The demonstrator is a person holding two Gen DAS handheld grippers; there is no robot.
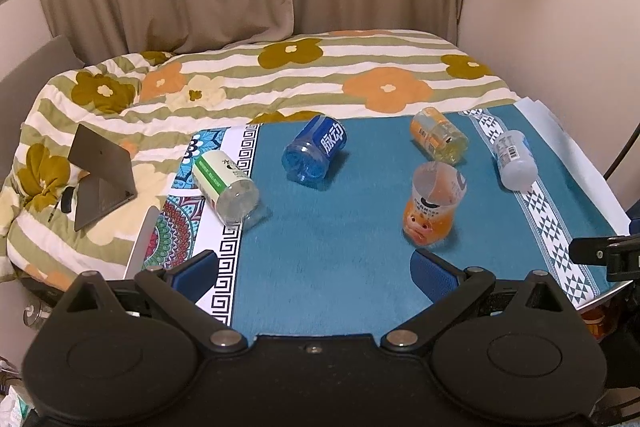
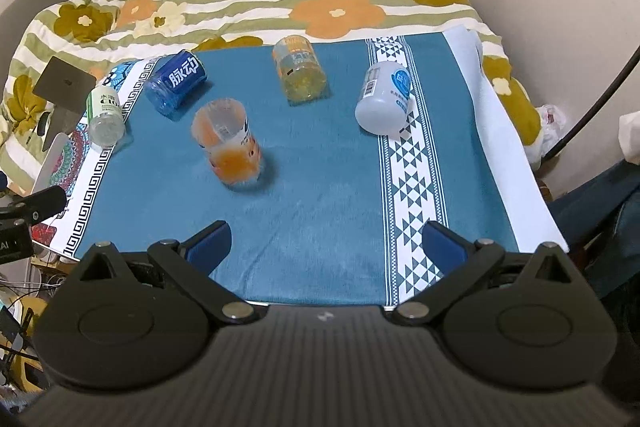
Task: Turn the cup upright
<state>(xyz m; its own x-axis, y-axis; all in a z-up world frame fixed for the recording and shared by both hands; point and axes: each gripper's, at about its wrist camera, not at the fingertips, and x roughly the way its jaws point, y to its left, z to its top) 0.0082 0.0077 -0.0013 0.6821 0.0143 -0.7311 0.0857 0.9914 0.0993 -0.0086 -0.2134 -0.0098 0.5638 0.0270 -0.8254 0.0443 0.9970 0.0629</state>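
Note:
Several cut-bottle cups are on the teal cloth. An orange cup stands upright with its mouth up; it also shows in the right wrist view. A blue cup, a green-labelled clear cup, a yellow cup and a white cup lie on their sides. My left gripper is open and empty, near the orange cup. My right gripper is open and empty, short of the cups.
The cloth lies on a table against a bed with a floral striped quilt. A grey tablet leans on the quilt at left. The patterned white border edges the cloth at left. A black cable runs along the right wall.

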